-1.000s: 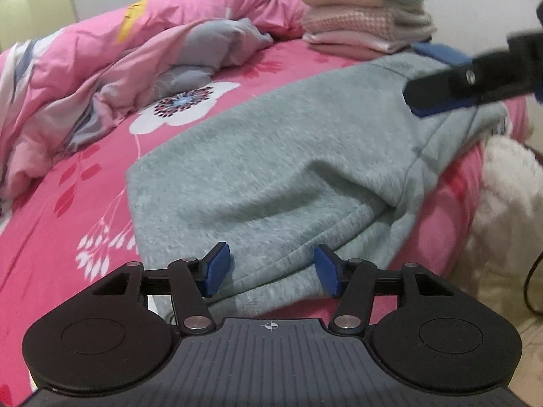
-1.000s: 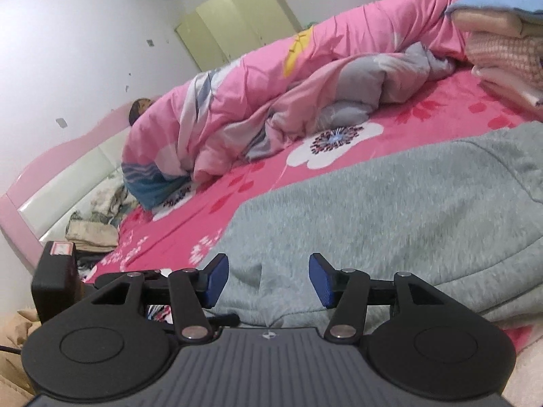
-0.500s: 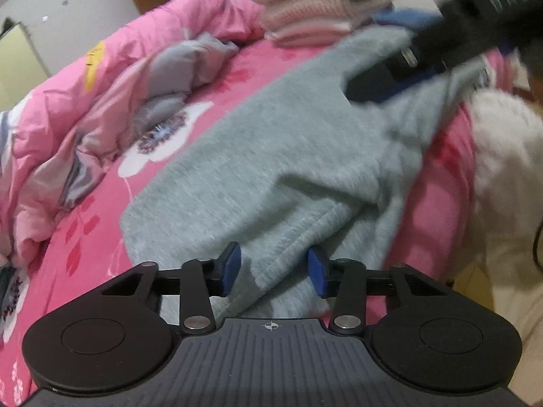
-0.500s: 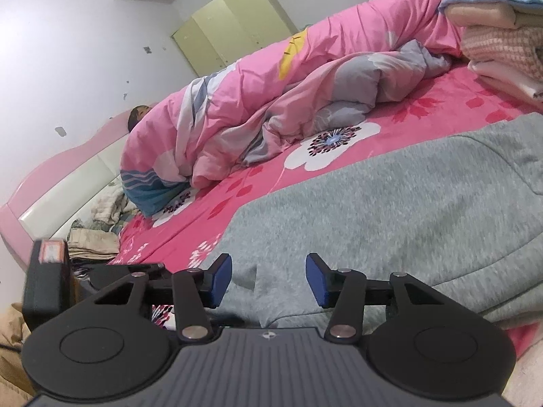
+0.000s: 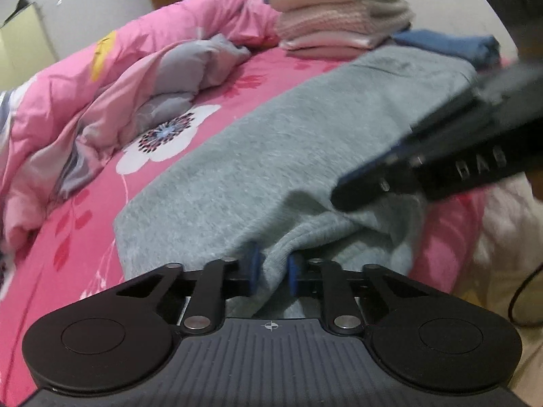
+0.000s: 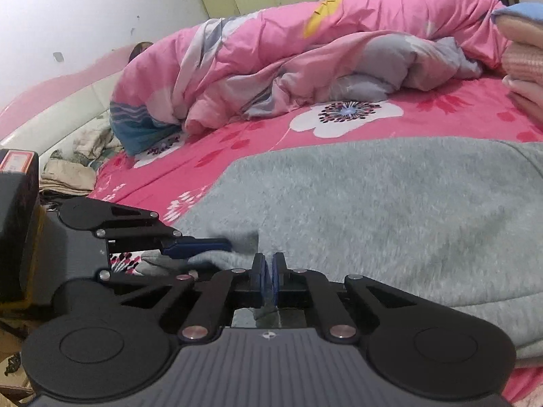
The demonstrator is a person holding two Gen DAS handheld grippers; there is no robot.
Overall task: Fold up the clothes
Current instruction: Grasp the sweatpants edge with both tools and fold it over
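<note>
Left wrist view — left gripper (image 5: pixel 271 271) closing on the near edge of the gray garment (image 5: pixel 305 142) spread ahead on the bed (image 5: pixel 68 237); right wrist view — right gripper (image 6: pixel 268 278) clamped on the same edge.

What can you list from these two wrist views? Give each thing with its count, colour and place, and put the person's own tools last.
grey garment: one, grey, spread on the near part of the bed
bedsheet: one, pink with flowers, under the garment
quilt: one, pink and grey, bunched at the far side
folded stack: one, pink, cream and blue, far corner
blue cloth: one, beside the stack
left gripper: closing on the garment's hem
right gripper: shut on the garment's edge
</note>
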